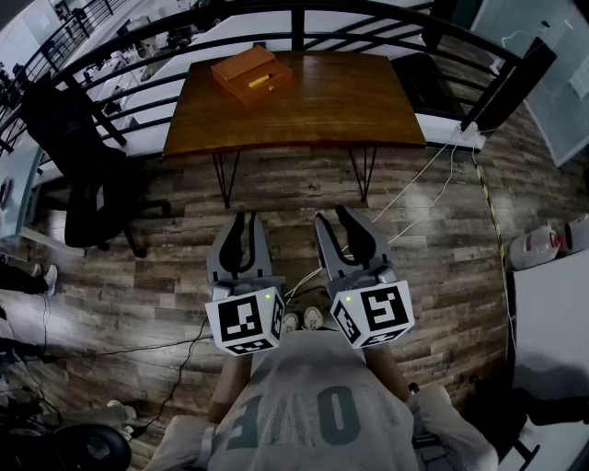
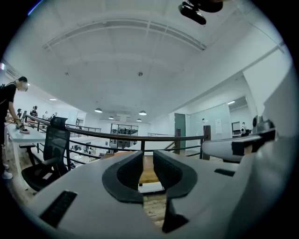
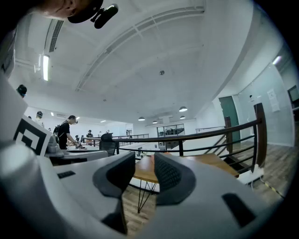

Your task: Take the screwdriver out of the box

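Small yellow screwdriver [image 1: 260, 81] lies diag. in orange-brown box [image 1: 232, 72].

One wooden bench [image 1: 304, 101] is here, with two hairpin legs [image 1: 225, 179] showing under its near edge. Near its far left corner sits one box [image 1: 251, 75], and in it one screwdriver [image 1: 259, 81]. There are two claws, the left claw [image 1: 245, 219] and the right claw [image 1: 333, 216], each carrying one marker cube [image 1: 247, 319], so two cubes in all. On the floor stand one black office chair [image 1: 78, 175] and one white jug [image 1: 537, 246]. Two shoes [image 1: 313, 318] show between the cubes. One railing [image 1: 297, 28] curves round behind the bench.
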The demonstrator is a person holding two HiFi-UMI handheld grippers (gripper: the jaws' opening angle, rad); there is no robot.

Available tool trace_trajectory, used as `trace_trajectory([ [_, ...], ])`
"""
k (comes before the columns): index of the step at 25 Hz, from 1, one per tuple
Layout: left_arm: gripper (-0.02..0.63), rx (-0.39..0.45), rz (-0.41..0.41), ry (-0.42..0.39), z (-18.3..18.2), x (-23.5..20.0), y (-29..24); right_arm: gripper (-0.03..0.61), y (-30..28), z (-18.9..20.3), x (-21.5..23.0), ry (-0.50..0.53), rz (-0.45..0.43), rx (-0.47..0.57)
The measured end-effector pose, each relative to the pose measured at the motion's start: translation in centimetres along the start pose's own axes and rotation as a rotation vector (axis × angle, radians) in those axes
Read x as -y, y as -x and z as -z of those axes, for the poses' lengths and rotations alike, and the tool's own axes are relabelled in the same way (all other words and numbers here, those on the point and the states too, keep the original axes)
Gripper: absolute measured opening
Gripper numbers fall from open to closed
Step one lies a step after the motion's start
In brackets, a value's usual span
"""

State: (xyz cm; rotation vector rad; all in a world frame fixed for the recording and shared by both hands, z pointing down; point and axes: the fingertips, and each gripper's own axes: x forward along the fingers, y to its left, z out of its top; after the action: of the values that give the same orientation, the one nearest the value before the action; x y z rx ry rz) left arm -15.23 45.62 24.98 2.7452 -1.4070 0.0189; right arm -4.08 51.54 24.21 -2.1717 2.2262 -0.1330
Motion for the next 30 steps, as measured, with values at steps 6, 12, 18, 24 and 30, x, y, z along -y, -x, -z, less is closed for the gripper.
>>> trace_trajectory([
  [6,0.067,0.009,-0.009,0.001,0.1,0.4,-0.9,0.129,-0.3,0.0,1.7,0.001,0.004,0.006],
  [12,0.067,0.014,-0.034,-0.013,0.0,1.0,-1.8,0.123,-0.1,0.4,3.4,-0.037,-0.01,0.011],
  [18,0.067,0.026,-0.058,-0.021,0.3,1.9,-1.3,0.121,0.4,1.9,4.9,-0.09,-0.029,0.008],
  [24,0.067,0.035,-0.046,-0.034,-0.3,2.6,-2.9,0.121,-0.1,1.2,6.4,-0.091,-0.02,0.035],
  [30,0.067,0.069,-0.015,-0.045,-1.0,2.8,-7.2,0.123,-2.9,0.8,9.0,-0.078,0.001,0.058],
])
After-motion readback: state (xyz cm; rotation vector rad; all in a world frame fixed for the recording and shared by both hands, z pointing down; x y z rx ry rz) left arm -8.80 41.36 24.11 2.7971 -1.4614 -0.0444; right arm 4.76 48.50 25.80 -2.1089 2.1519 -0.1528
